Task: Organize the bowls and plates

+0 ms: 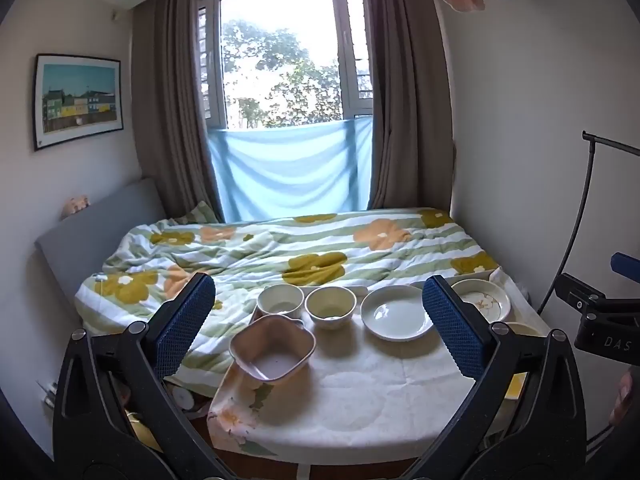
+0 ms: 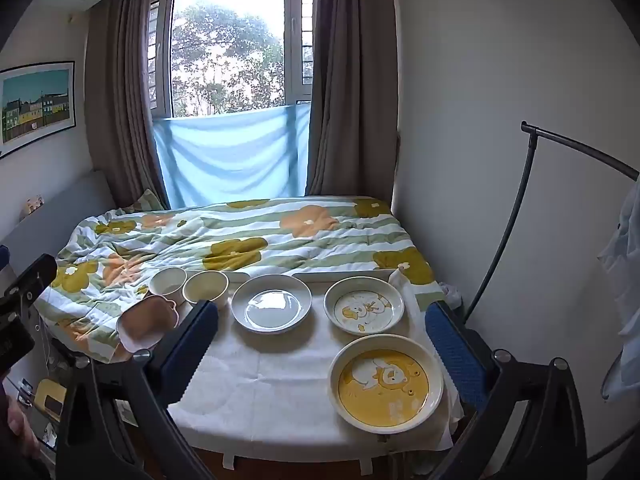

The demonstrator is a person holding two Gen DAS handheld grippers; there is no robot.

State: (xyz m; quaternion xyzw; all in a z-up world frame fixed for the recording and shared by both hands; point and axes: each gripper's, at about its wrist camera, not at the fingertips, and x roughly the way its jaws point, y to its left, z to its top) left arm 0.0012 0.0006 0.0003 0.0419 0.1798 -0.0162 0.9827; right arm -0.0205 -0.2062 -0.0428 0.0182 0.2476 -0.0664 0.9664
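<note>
On a table with a white cloth (image 1: 360, 392) stand a pink squarish bowl (image 1: 272, 347), a white round bowl (image 1: 281, 300), a cream bowl (image 1: 330, 305), a plain white plate (image 1: 397, 313) and a duck-print plate (image 1: 482, 298). The right wrist view shows the same pink bowl (image 2: 146, 322), white bowl (image 2: 168, 282), cream bowl (image 2: 205, 286), white plate (image 2: 272, 303), duck plate (image 2: 363, 306) and a yellow bear plate (image 2: 386, 387). My left gripper (image 1: 318, 322) is open and empty above the table. My right gripper (image 2: 320, 342) is open and empty too.
A bed with a flowered quilt (image 1: 280, 252) lies right behind the table. A window with brown curtains (image 1: 280, 68) is beyond it. A black curved stand (image 2: 520, 208) rises at the right by the wall. Clutter sits on the floor at the left (image 2: 48, 400).
</note>
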